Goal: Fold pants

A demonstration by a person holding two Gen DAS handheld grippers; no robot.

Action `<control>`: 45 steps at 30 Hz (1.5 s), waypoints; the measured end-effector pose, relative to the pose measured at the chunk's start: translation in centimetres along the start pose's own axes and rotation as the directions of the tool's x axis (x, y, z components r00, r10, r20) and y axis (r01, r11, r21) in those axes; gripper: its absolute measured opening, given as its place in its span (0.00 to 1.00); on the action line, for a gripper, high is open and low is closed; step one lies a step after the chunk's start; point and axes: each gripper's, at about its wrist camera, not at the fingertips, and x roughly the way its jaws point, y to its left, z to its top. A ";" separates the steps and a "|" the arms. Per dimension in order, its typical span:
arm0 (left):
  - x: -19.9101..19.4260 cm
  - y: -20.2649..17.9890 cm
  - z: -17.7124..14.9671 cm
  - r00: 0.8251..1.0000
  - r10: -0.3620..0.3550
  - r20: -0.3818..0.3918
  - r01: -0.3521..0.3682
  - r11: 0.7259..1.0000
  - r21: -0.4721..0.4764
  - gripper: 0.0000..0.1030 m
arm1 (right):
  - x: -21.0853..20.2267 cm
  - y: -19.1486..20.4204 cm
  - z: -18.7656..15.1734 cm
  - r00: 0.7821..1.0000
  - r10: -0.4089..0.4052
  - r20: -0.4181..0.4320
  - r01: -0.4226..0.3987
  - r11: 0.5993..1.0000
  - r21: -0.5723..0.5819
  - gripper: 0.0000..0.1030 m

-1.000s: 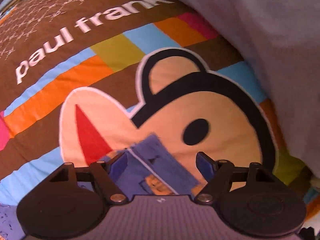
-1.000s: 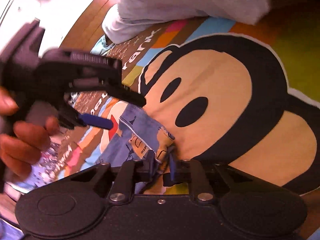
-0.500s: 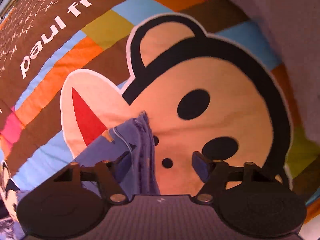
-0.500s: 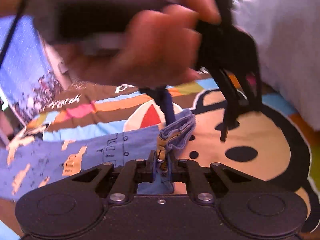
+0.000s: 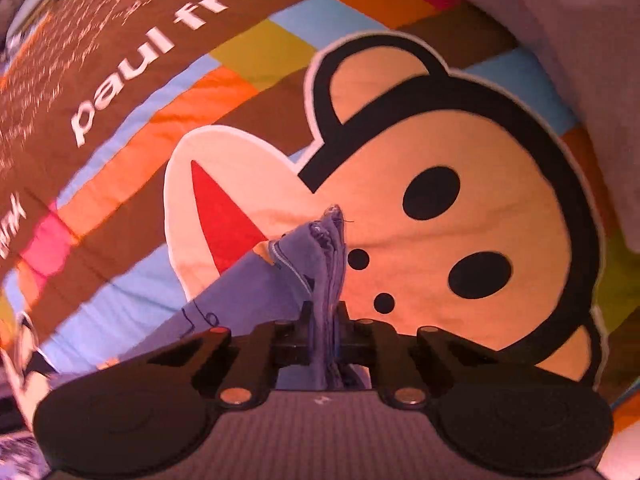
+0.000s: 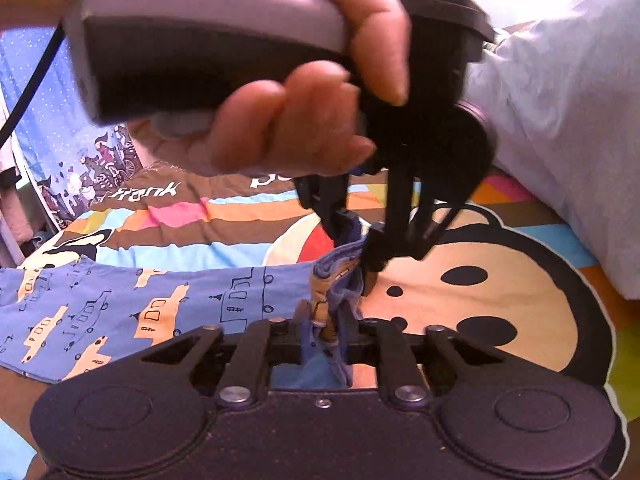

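The left gripper (image 5: 325, 330) has just been closing, and its jaws now stand pinched on a bunched hem of the blue pants (image 5: 320, 264), the gathered fabric rising as a narrow ridge between the two fingers. Seen from the right wrist, that same left gripper (image 6: 356, 248) points down from above, held in a person's hand (image 6: 304, 92) wrapped round its grey handle, and it bites the cloth just beyond the right gripper (image 6: 325, 334). The right one has its jaws on the same bunch of hem — they have just been easing apart a little, yet the fabric sits squeezed between the pads. From both grips the pants (blue, printed with cream cars and outlined buses) stretch away to the left of the right-wrist view, lying flat on a bedspread (image 5: 460, 216) — a cartoon monkey face over coloured stripes, lettered "paul frank". A pale grey-white blanket (image 6: 560, 112) is heaped at the bedspread's right edge.
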 end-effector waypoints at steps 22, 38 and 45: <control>-4.4 19.4 -14.9 0.862 -0.382 0.334 0.494 0.782 -0.380 0.08 | -2.6 9.2 1.5 0.987 0.144 0.066 -0.128 0.969 -0.212 0.11; 6.0 28.9 -27.4 0.776 -0.365 0.515 0.611 0.637 -0.470 0.53 | 1.6 19.8 -2.5 0.939 0.272 -0.209 -0.325 0.900 -0.289 0.21; 6.2 29.4 -28.1 0.774 -0.323 0.545 0.611 0.607 -0.509 0.22 | 1.8 19.2 -2.5 0.927 0.286 -0.243 -0.343 0.907 -0.244 0.27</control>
